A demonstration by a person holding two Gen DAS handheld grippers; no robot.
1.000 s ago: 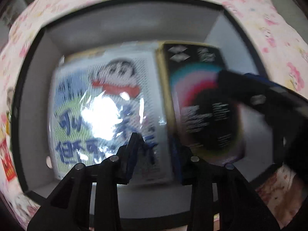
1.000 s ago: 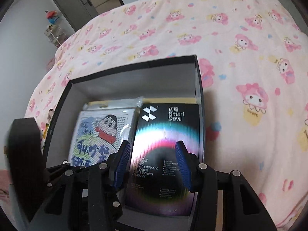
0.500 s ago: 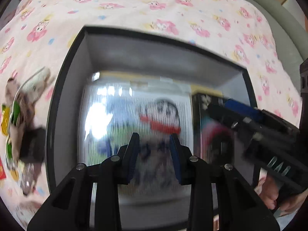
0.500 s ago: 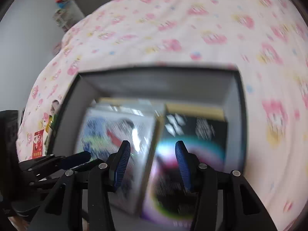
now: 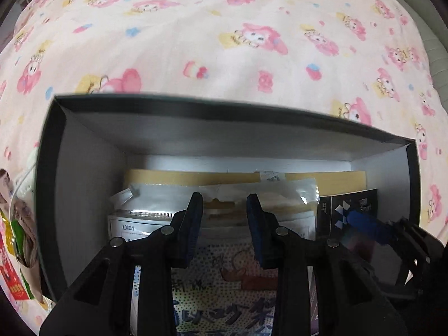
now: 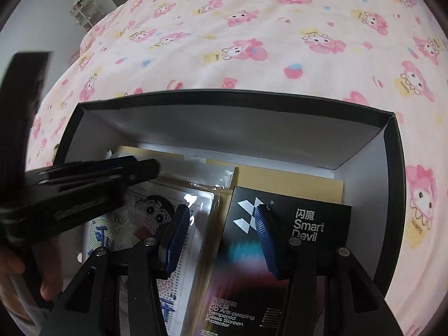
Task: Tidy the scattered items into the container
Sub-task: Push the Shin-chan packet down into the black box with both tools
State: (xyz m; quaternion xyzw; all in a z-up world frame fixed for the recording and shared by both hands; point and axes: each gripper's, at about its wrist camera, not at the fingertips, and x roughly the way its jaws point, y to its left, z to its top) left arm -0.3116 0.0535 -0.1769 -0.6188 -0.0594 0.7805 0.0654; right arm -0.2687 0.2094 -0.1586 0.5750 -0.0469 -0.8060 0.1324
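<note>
Left tongs (image 5: 224,215): standing apart with nothing between the pads, hanging over the lower middle of the box (image 5: 232,137) in the left wrist view.
Right tongs (image 6: 221,238): also apart and empty, hovering at the lower centre of the right wrist view, above the seam where two flat packs are lying side by side.
Where the box is sitting: on a bed covered by a pink cartoon blanket (image 6: 252,28), filling the lower half of both views.
What is lying inside, counted: one clear bag with a cartoon boy (image 6: 156,212) at lower left; one black screen protector pack (image 6: 305,224) at lower right; one tan envelope (image 6: 285,176) under both, showing along the far wall. Three things in all, as far as I am seeing.
What is waiting outside: a small heap of bright packets (image 5: 16,246) is lying at the far left edge of the left wrist view, just beyond the box wall. How many, I cannot tell.
Stage, judged: the box is filling up, yet the heap is not yet in.
Risk one: both tongs are working close together over one box, so they are likely bumping if they cross.
Risk two: the clear bag is looking slick, so anything dropped on it may be sliding.
Risk three: nudging the light box wall may be shifting it on the soft bed.
</note>
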